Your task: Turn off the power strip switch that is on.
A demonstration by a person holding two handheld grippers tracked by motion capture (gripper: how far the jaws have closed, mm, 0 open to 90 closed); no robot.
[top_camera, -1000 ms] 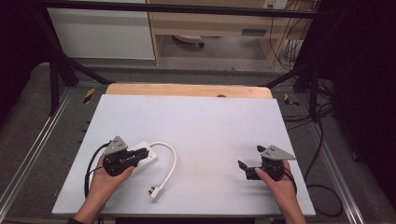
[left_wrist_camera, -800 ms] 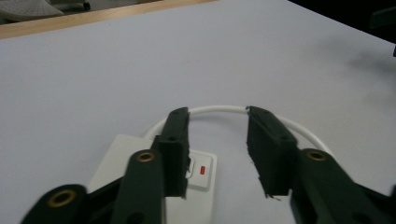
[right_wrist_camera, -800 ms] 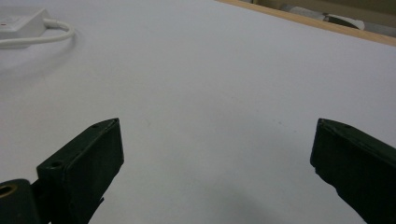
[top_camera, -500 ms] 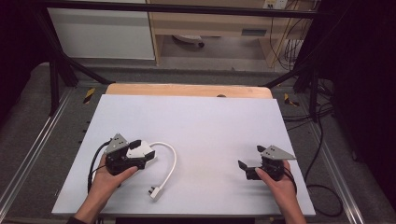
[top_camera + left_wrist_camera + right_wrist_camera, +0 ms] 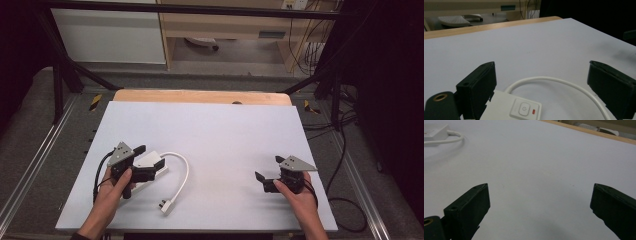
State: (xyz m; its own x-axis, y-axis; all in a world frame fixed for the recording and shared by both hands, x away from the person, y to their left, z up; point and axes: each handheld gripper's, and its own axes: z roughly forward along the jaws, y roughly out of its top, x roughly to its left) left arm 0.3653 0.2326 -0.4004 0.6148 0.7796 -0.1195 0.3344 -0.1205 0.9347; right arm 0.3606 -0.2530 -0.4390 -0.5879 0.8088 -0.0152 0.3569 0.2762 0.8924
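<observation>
Change: left gripper (image 5: pixel 141 161) has slid slightly toward the table's far edge along the power strip (image 5: pixel 150 165); right gripper (image 5: pixel 264 181) unmoved.
Left gripper: jaws wide apart, straddling the strip's switch end (image 5: pixel 524 109), gripping nothing.
Right gripper: jaws spread, empty, over bare table (image 5: pixel 230 135).
Strip: near-left on table, cable (image 5: pixel 182 172) looping to plug (image 5: pixel 166 205).
</observation>
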